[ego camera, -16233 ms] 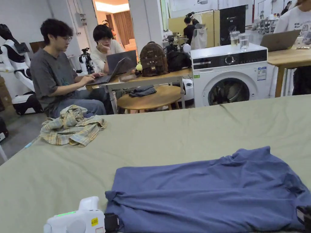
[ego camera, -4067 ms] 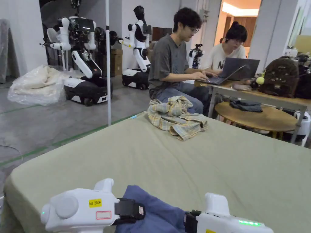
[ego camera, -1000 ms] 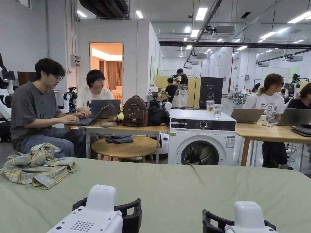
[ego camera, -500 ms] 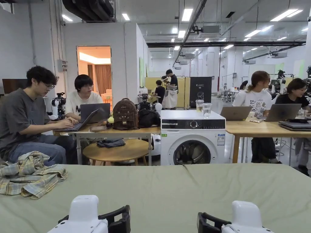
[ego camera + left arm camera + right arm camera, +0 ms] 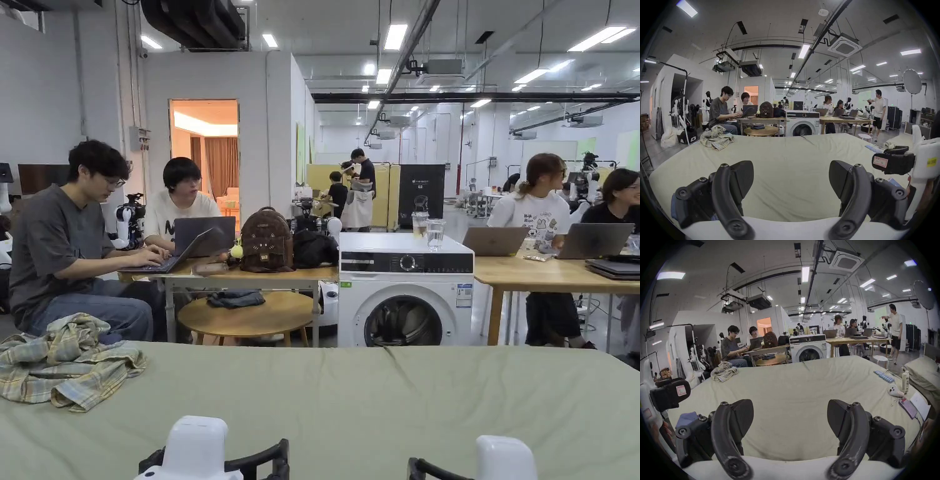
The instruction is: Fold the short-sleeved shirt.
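A corner of the blue shirt [image 5: 687,416] lies on the green table [image 5: 375,400], low and left behind my right gripper's jaw. Another blue sliver of the shirt [image 5: 673,206] peeks past my left gripper's left jaw. My left gripper [image 5: 791,172] hovers over bare cloth, open, with nothing between its jaws. My right gripper [image 5: 790,410] is open as well and holds nothing. In the head view the white tops of the left gripper [image 5: 215,465] and the right gripper [image 5: 494,469] sit at the bottom edge, side by side.
A crumpled plaid shirt [image 5: 69,362] lies at the table's far left. A phone [image 5: 907,407], a bottle [image 5: 905,382] and a blue strip [image 5: 883,376] line the right edge. Beyond the table stand a washing machine [image 5: 406,294] and desks with people at laptops.
The head camera has risen from the table to the room, so the blue shirt left the head view. Over the last second both grippers stay open and sit slightly lower in the picture.
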Tool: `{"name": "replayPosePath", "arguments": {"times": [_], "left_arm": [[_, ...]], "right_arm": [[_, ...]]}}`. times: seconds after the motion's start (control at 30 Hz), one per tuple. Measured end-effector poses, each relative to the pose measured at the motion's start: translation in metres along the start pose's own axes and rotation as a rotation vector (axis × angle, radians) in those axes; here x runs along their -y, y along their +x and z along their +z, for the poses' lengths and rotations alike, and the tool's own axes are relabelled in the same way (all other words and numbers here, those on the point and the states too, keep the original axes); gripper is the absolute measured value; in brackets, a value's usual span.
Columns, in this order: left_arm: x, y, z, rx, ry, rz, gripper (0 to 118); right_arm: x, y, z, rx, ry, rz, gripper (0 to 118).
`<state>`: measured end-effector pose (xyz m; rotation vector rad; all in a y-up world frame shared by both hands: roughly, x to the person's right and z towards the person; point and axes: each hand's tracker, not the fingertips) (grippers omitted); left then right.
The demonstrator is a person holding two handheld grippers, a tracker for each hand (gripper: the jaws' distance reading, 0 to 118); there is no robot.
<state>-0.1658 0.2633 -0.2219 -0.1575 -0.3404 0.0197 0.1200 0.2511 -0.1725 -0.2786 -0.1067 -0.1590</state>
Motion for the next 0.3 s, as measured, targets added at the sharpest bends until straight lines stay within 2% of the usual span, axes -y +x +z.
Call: {"name": "replayPosePath", "arguments": {"times": [0.07,0.23,0.3], "left_arm": [[0.003,0.001,0.002,0.007,-0.004,-0.009,96],[0.004,0.002,0.009,0.004,0.008,-0.035,96],[0.004,0.002,0.009,0.004,0.008,-0.035,96]], "right_arm": [[0.004,-0.002,-0.001,0.009,-0.024,0.007,94],[0.012,0.008,-0.003,-0.05,-0.063,-0.064,94],[0.011,0.008,-0.004,-0.044,-0.063,-0.057,94]]}}
